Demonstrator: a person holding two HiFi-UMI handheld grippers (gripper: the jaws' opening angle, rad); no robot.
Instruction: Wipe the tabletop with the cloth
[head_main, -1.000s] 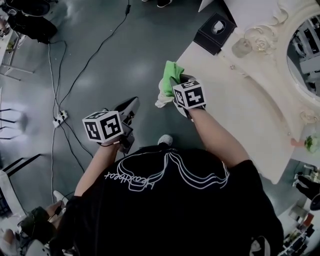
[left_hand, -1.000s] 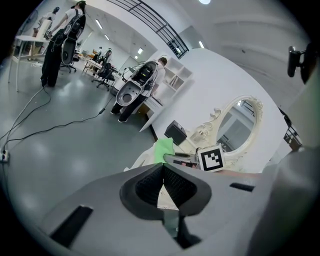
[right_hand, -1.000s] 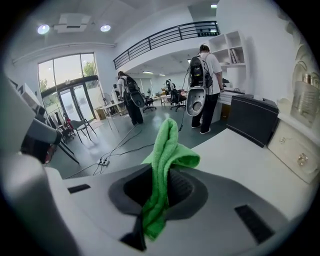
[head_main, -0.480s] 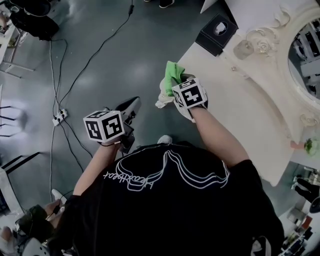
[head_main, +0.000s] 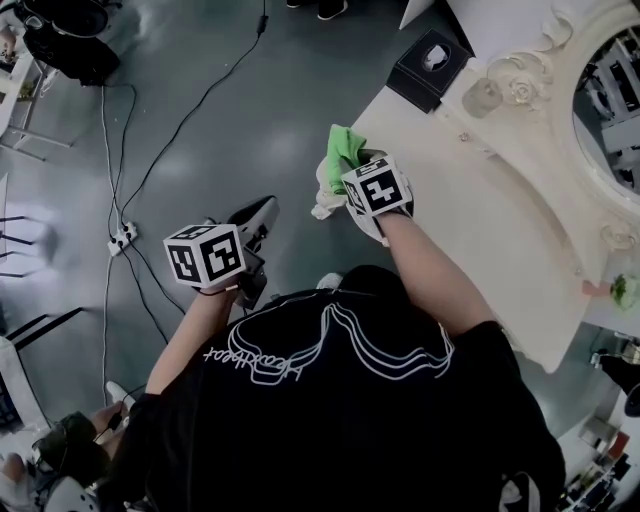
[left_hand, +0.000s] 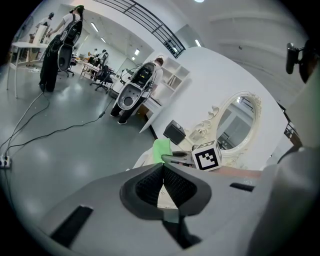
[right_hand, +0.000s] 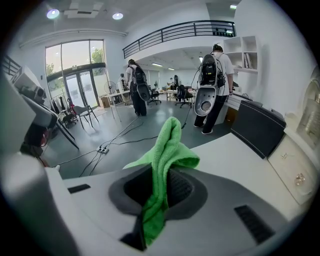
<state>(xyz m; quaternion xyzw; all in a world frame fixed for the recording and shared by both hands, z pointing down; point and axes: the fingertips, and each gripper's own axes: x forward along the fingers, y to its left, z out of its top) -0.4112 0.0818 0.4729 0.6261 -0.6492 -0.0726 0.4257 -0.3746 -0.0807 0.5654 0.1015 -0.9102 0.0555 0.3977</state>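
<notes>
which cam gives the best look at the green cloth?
Right gripper view: the green terry cloth fills the centre, pinched in the right gripper's shut jaws. Head view shows only a bunch past that gripper; left gripper view, a small distant patch.

Cloth (head_main: 344, 148) partly hidden behind right claw (right_hand: 159, 186), mirror (head_main: 610, 95) cut by right edge, far people (left_hand: 96, 54) too small to tell
</notes>
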